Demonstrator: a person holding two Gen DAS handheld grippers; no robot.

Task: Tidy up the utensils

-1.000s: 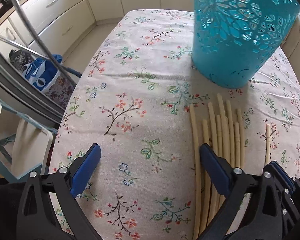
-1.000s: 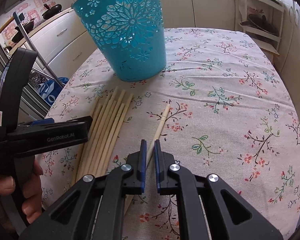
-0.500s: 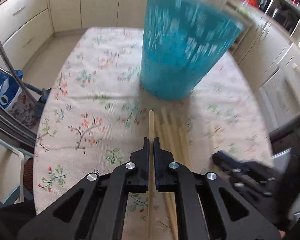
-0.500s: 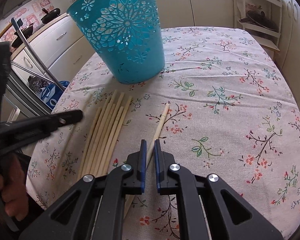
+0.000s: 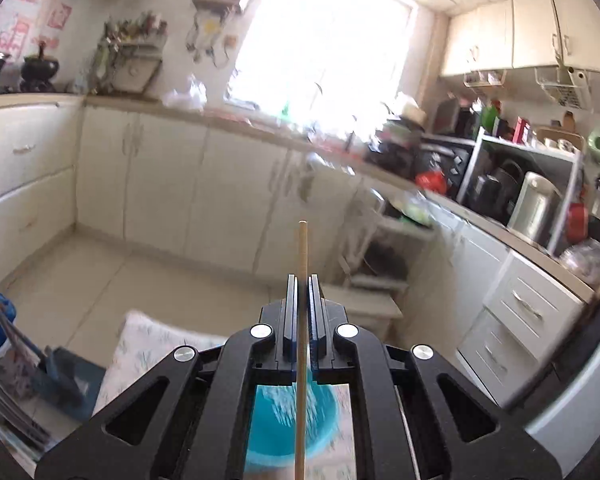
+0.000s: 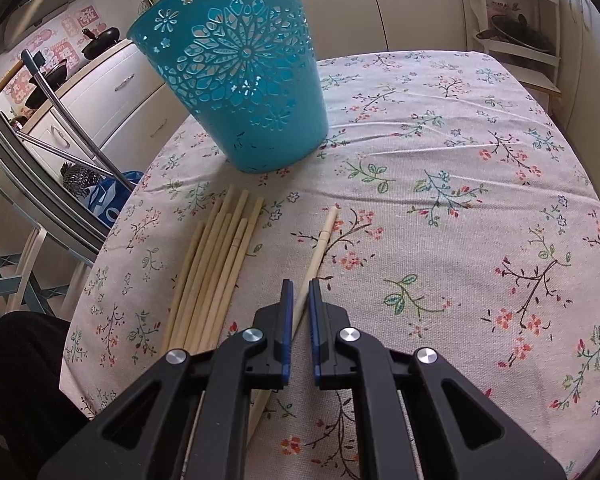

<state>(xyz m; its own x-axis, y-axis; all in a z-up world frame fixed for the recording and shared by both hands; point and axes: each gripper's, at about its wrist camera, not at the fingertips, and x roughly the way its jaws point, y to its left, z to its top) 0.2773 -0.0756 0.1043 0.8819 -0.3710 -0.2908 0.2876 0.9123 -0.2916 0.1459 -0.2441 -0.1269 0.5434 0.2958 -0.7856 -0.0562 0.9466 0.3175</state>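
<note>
My left gripper [image 5: 303, 278] is shut on a single pale wooden chopstick [image 5: 302, 248], which sticks out past the fingertips and points into the kitchen. Beneath it, through the gripper frame, the teal cut-out basket [image 5: 276, 428] shows blurred. In the right wrist view the same basket [image 6: 240, 80] stands upright on the floral tablecloth [image 6: 440, 140]. Several chopsticks [image 6: 216, 264] lie in a bundle in front of it. One lone chopstick [image 6: 324, 236] lies slantwise to their right. My right gripper [image 6: 299, 282] hovers shut just above the lone chopstick's near half, with nothing gripped.
A chair [image 6: 24, 264], a metal rack and a blue bag [image 6: 108, 200] stand off the table's left edge. A person's dark clothing [image 6: 24, 380] is at the near left. White cabinets [image 5: 228, 184] and a cluttered counter [image 5: 500, 196] ring the room.
My left gripper closed on one chopstick from the bundle's left side, then rose and tipped up, so its view is now across the kitchen. The right gripper kept still.
</note>
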